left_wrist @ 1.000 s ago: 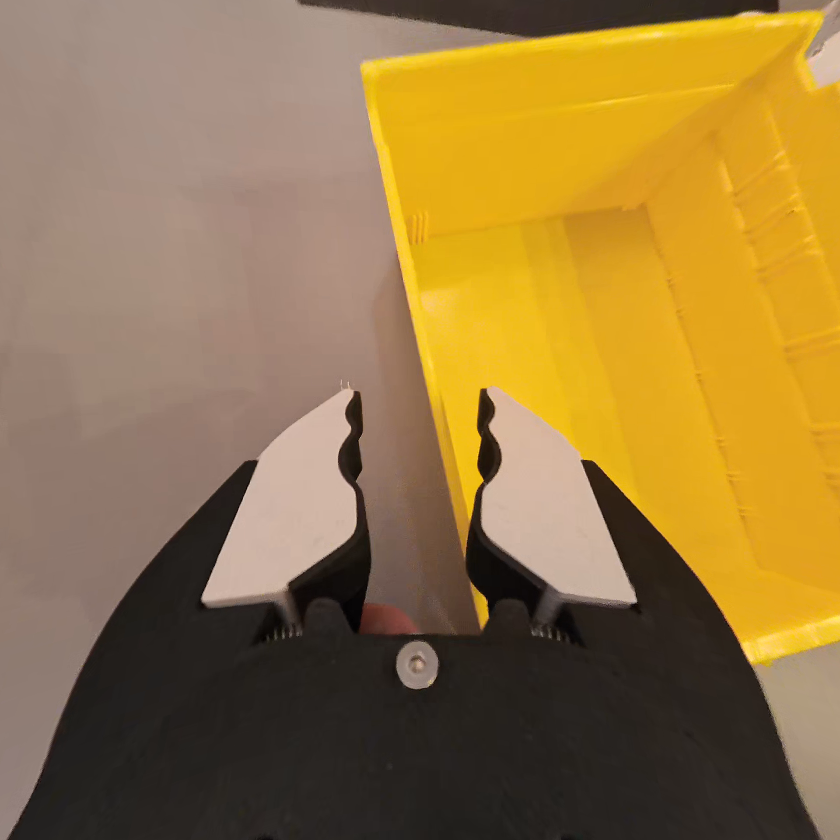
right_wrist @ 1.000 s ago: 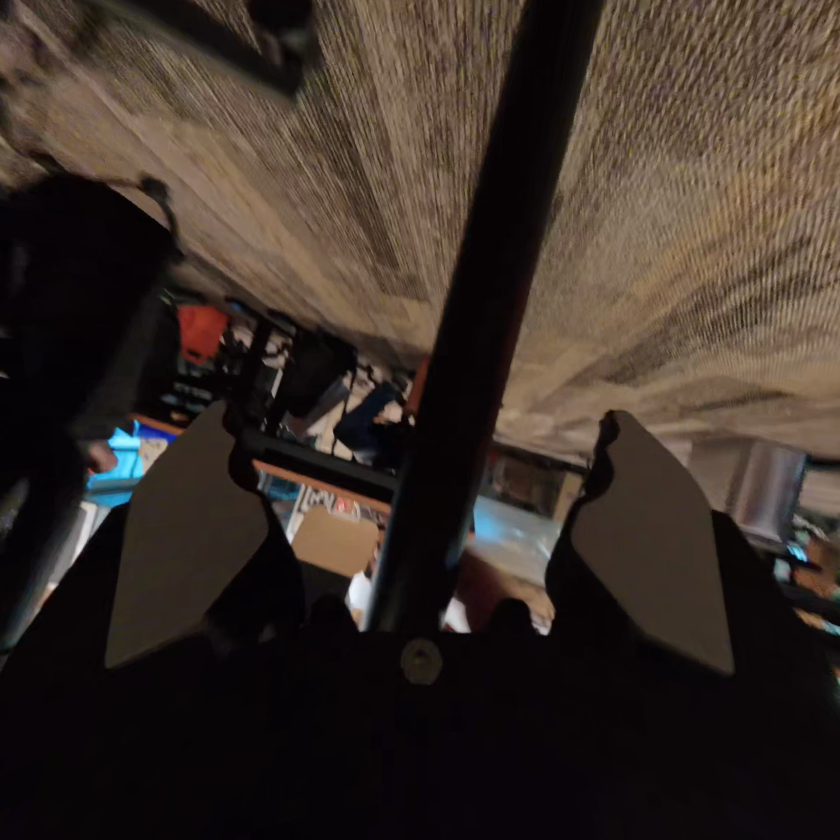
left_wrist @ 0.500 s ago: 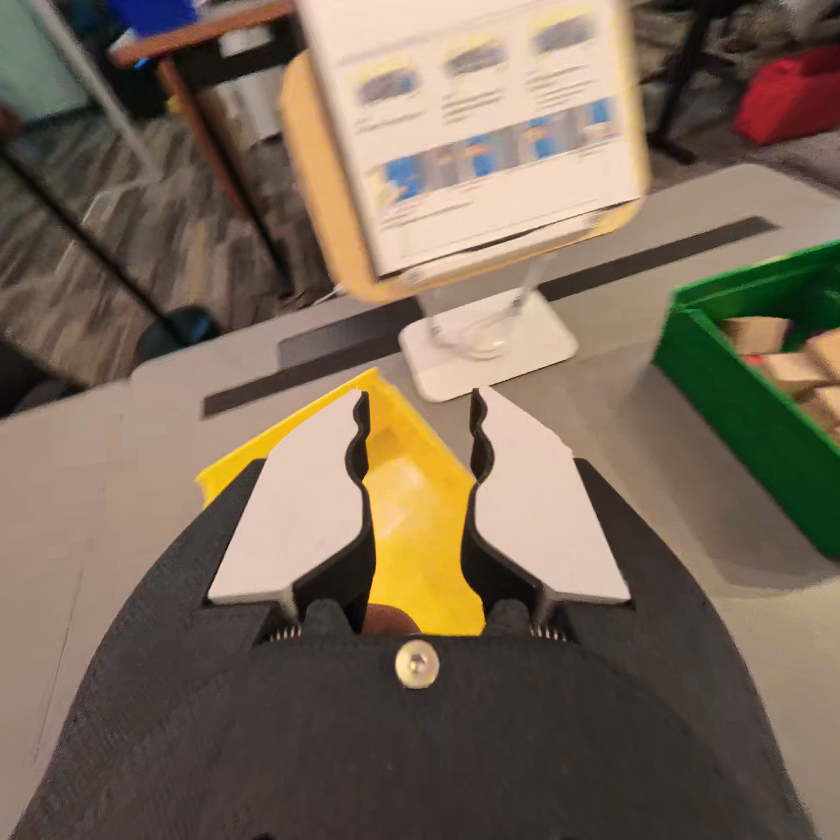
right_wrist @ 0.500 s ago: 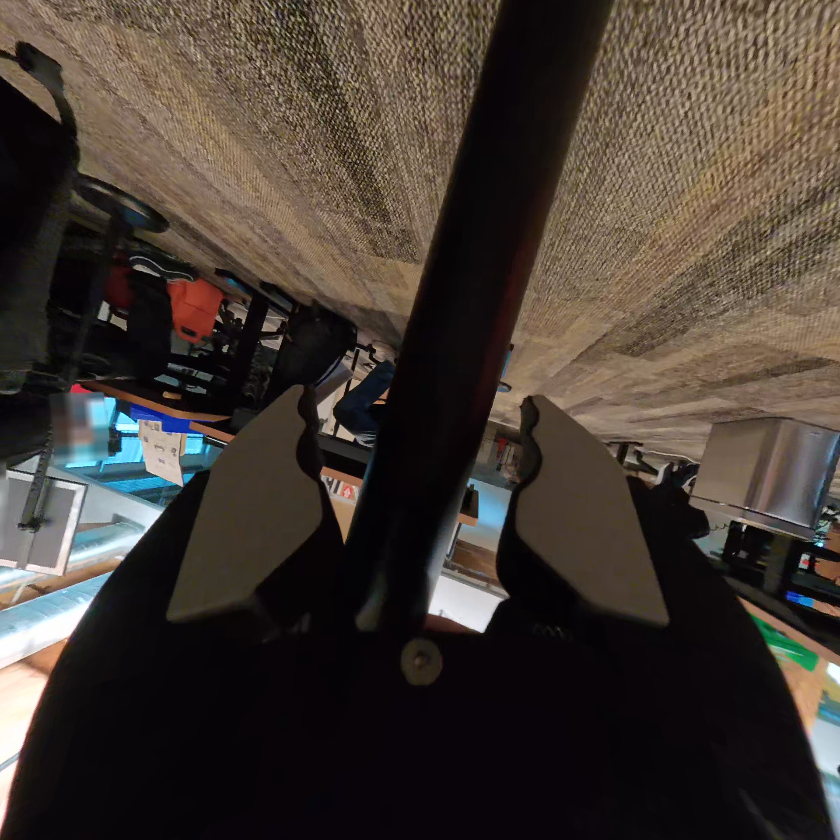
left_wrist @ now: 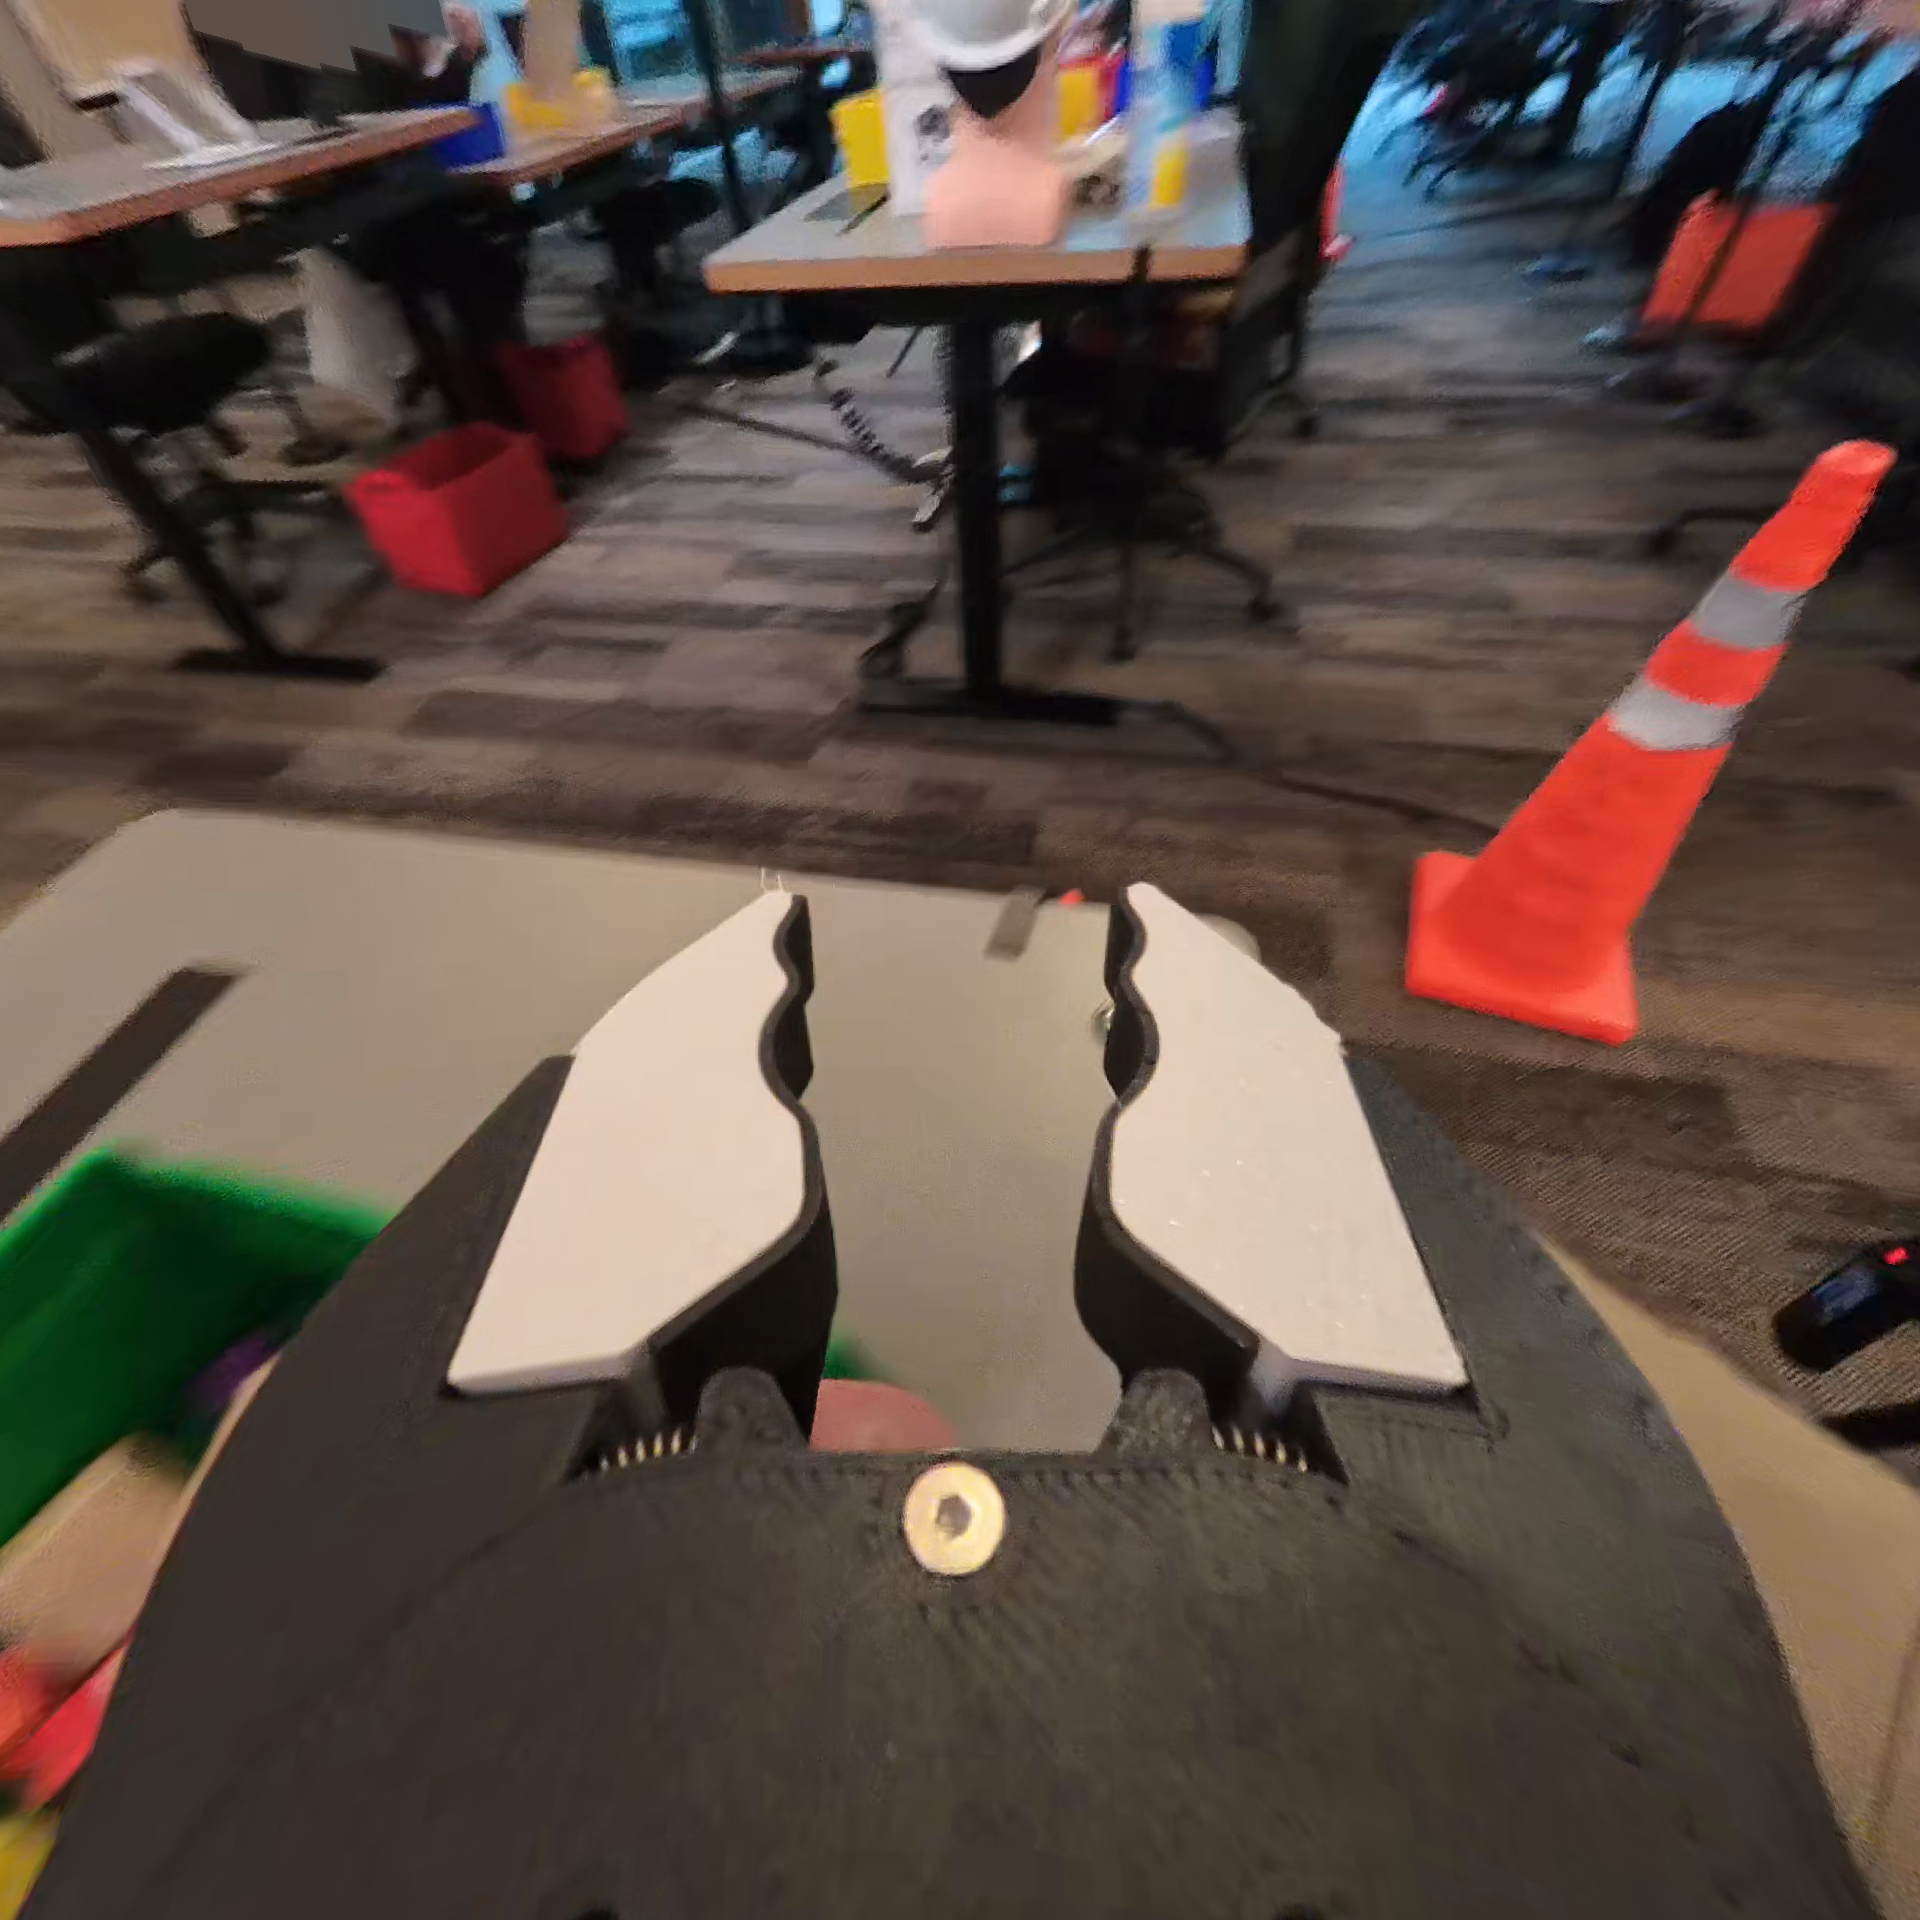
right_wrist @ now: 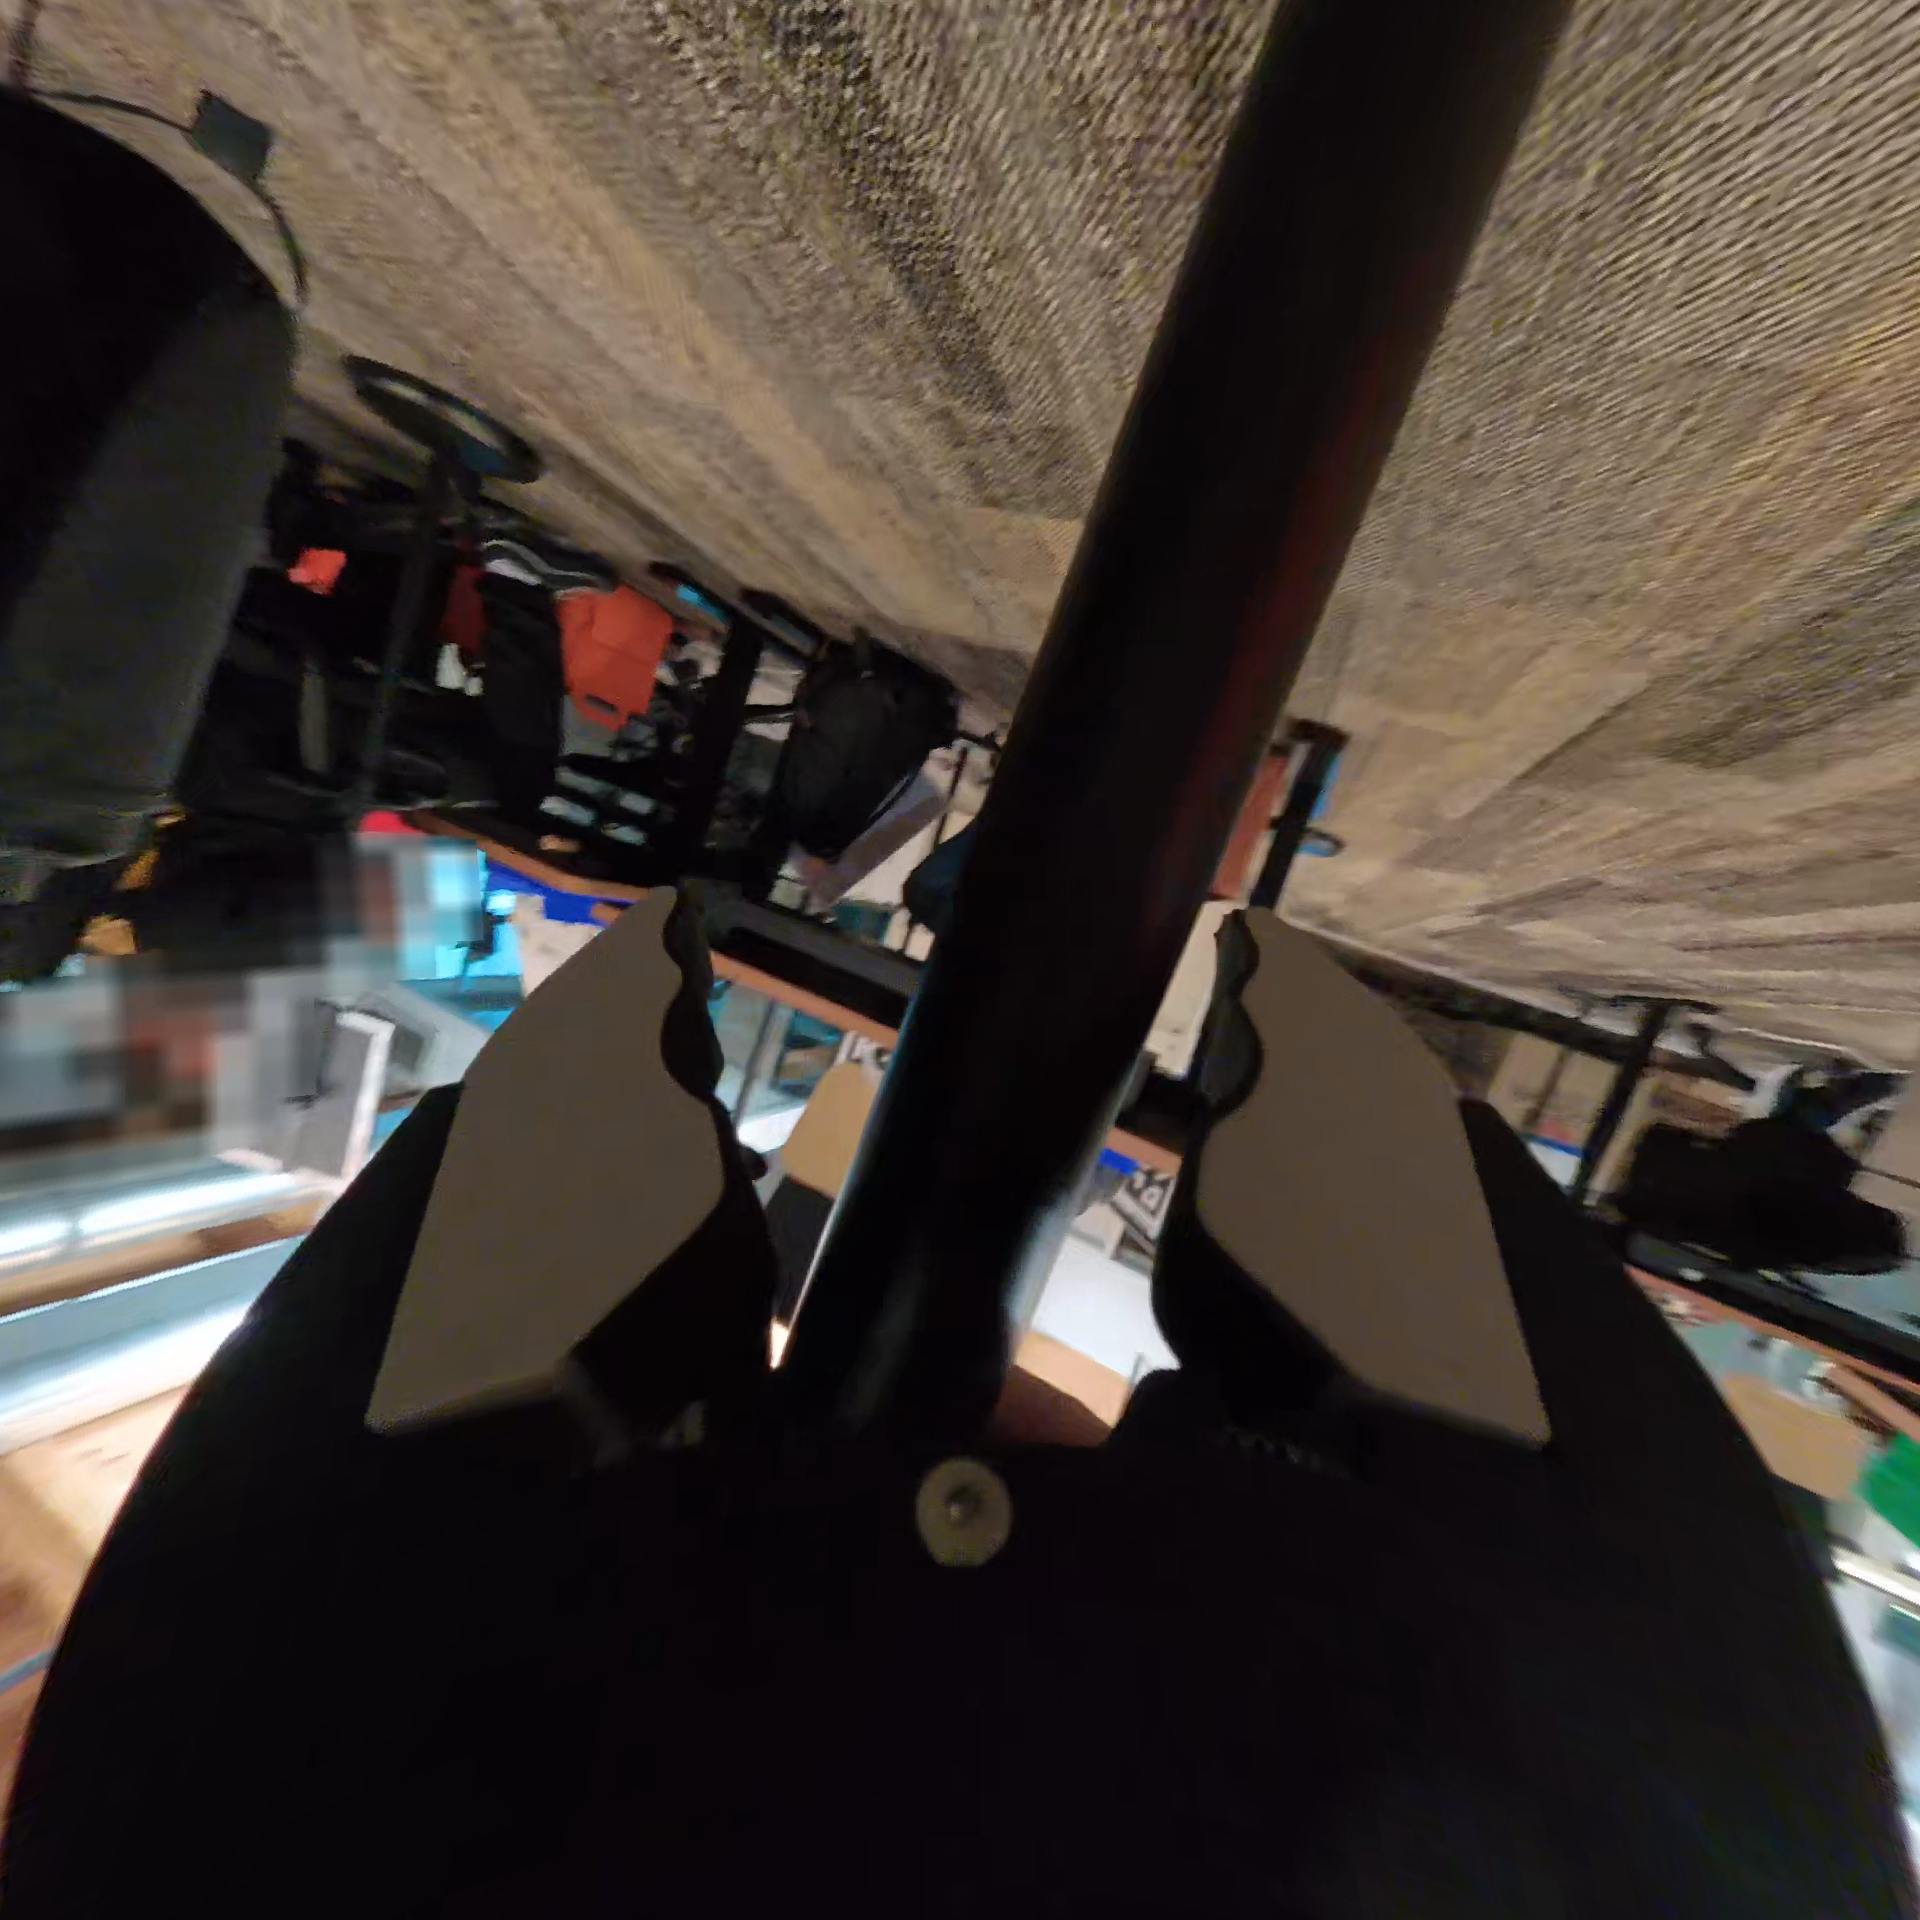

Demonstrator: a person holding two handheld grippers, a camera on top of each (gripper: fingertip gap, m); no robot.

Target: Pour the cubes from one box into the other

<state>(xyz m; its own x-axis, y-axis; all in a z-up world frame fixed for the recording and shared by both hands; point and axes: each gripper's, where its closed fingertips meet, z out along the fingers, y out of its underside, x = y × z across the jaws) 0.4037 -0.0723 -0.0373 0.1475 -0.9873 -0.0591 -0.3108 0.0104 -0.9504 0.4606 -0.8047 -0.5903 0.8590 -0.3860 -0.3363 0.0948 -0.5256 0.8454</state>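
Left claw: my left claw has its fingers apart with nothing between them; it points out across the grey table toward the room.
Green box: I see it blurred at the lower left of the left wrist view, on the table, just left of and partly under the claw body.
Cubes: blurred tan, red and purple shapes lie in the green box; I cannot count them.
Second box: I cannot find it in either view.
Right claw: my right claw is turned upside down, carpet at the top; fingers apart, a dark pole runs between them, touching neither finger.
Floor: an orange cone stands on the carpet right of the table; a red bin sits farther back by other tables.
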